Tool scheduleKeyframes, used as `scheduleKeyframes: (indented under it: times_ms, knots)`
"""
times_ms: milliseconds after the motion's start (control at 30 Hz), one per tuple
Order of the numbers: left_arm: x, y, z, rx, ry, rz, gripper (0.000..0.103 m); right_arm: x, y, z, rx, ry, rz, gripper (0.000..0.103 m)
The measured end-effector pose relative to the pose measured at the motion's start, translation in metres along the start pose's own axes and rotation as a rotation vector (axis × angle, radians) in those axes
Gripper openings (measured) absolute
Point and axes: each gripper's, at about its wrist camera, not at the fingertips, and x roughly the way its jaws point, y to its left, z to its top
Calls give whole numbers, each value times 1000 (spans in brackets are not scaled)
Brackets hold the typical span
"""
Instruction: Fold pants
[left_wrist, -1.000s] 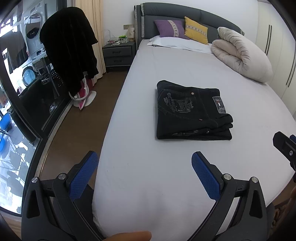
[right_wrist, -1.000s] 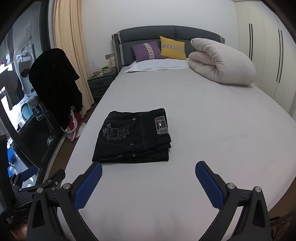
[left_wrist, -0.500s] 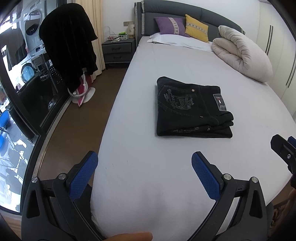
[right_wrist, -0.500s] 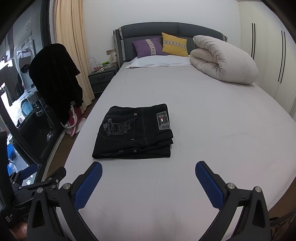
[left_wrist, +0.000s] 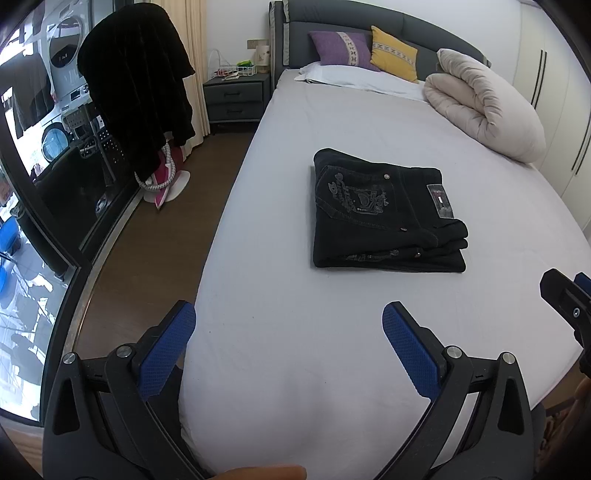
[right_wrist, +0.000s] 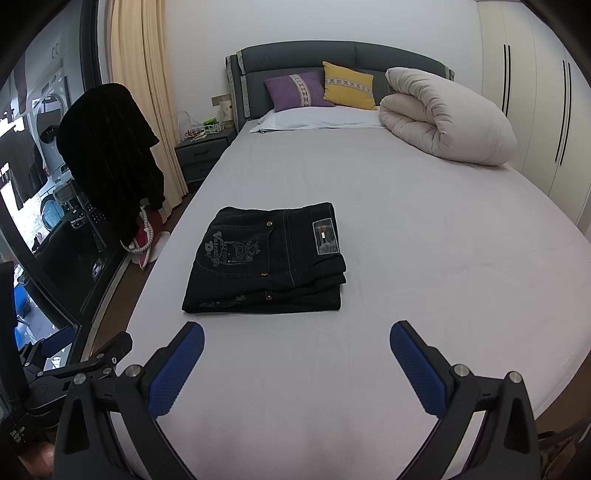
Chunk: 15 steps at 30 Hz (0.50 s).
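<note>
Dark jeans (left_wrist: 384, 218) lie folded into a compact stack on the white bed sheet (left_wrist: 332, 332), pocket embroidery and a waist label facing up. They also show in the right wrist view (right_wrist: 269, 258). My left gripper (left_wrist: 288, 325) is open and empty, held near the foot of the bed, well short of the jeans. My right gripper (right_wrist: 295, 343) is open and empty too, just in front of the folded stack. The right gripper's tip (left_wrist: 565, 299) shows at the right edge of the left wrist view, and the left gripper (right_wrist: 74, 369) shows at the lower left of the right wrist view.
A rolled beige duvet (right_wrist: 443, 118) and purple (right_wrist: 299, 90) and yellow pillows (right_wrist: 349, 90) lie at the bed's head. A nightstand (left_wrist: 236, 96), a hanging black coat (left_wrist: 136, 85) and a glass door (left_wrist: 40, 177) stand left of the bed, across the brown floor (left_wrist: 166, 236).
Both grippers have drawn back a little and tilted; the folded jeans lie unmoved. Both stay open.
</note>
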Motion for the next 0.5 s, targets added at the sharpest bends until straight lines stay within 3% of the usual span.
scheduleKeyframes:
  times_ms: [500]
  knots:
    - [2,1,-2,-2,8,-1,103,4,-2,-2,-5,6,3,103]
